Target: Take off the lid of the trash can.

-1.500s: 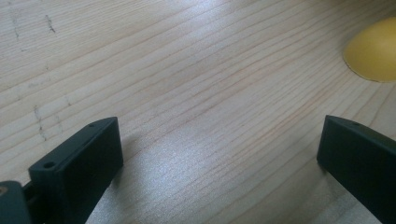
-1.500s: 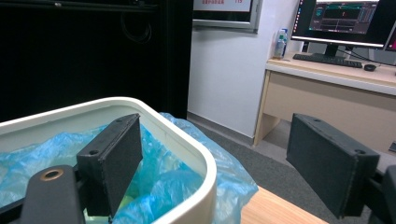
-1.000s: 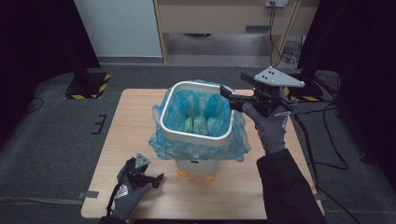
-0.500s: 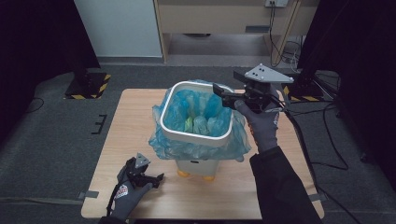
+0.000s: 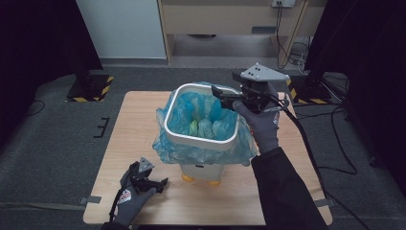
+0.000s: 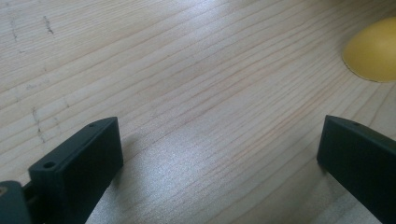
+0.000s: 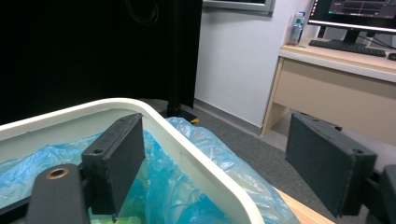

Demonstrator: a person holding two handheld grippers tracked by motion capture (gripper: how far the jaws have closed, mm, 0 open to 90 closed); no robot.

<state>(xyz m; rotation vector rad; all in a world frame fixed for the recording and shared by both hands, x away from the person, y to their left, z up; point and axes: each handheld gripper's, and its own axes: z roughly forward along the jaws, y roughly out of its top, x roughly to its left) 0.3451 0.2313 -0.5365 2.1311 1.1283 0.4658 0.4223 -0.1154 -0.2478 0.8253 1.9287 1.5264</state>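
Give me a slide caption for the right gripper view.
Open right gripper straddling the white bin rim, over the blue bag liner.

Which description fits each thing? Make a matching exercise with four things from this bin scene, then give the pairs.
Things:
1. Ring
2. Bag
3. Left tool
4. Right tool

Descriptions:
a. Blue, draped over the bin's sides
b. Open, low over the table's near left part
c. White, on the bin's top edge
d. Open, astride the far right rim

Pairs: 1-c, 2-a, 3-b, 4-d
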